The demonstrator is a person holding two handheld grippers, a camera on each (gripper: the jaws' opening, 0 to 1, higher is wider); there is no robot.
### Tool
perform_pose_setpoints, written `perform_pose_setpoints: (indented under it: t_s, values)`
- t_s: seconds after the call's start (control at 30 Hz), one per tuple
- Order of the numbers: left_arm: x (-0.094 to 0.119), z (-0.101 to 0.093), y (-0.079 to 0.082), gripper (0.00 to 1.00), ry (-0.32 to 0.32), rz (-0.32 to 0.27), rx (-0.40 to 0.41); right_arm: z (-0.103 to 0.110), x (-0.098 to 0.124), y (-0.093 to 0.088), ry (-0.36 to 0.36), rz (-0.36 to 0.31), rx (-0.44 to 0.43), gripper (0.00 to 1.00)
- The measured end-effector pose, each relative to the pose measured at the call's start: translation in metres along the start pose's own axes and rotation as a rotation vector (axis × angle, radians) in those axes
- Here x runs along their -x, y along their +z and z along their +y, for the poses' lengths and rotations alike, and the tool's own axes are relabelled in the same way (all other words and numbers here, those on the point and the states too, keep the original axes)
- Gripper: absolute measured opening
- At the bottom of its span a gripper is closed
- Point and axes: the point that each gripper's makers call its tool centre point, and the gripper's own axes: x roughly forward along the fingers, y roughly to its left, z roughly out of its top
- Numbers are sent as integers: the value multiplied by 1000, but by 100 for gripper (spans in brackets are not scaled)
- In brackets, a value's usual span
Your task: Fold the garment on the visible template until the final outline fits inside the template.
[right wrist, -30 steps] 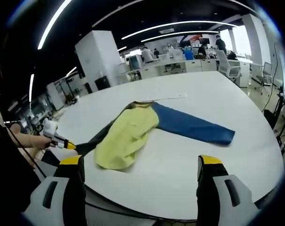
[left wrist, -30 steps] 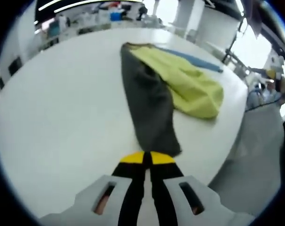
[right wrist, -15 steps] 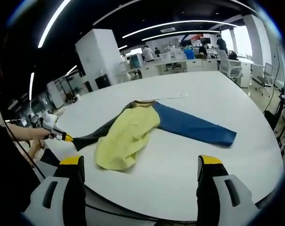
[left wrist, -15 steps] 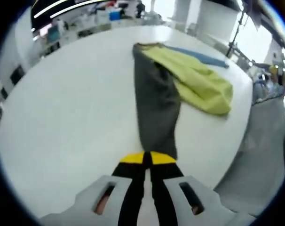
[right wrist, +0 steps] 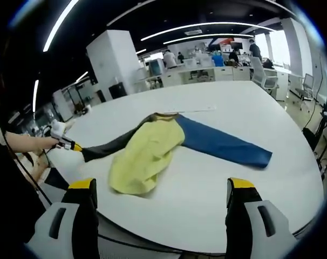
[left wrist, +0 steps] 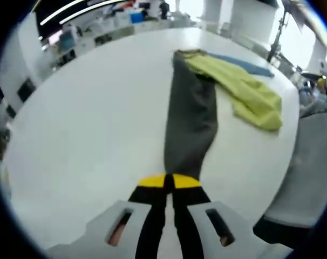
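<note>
- The template cannot be made out on the white round table (right wrist: 206,178); a thin pale strip lies near the garment's collar, too small to identify.
- The garment (right wrist: 152,148) lies spread on the table: soft, limp cloth with a yellow-green body, a blue sleeve stretched flat to one side, and a dark grey sleeve pulled out straight to the other.
- The left gripper (left wrist: 169,182) is clenched on the cuff of the dark grey sleeve (left wrist: 189,127), its yellow-tipped jaws pressed together; the cuff edge is hidden between them.
- The right gripper (right wrist: 162,190) hangs short of the table edge with its jaws spread wide, grasping nothing.
</note>
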Motion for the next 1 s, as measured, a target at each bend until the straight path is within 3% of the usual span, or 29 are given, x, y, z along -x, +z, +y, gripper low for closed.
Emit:
perform_pose_setpoints:
  t_s: [0.2, 0.63, 1.0]
  values:
    - [4, 25, 1, 0, 27, 12, -1, 3, -5, -1, -4, 11, 1, 100]
    - [-1, 58, 7, 0, 50, 16, 9, 9, -14, 3, -5, 15, 4, 100]
    - [-4, 85, 2, 0, 108, 9, 101, 10, -18, 4, -8, 29, 12, 100]
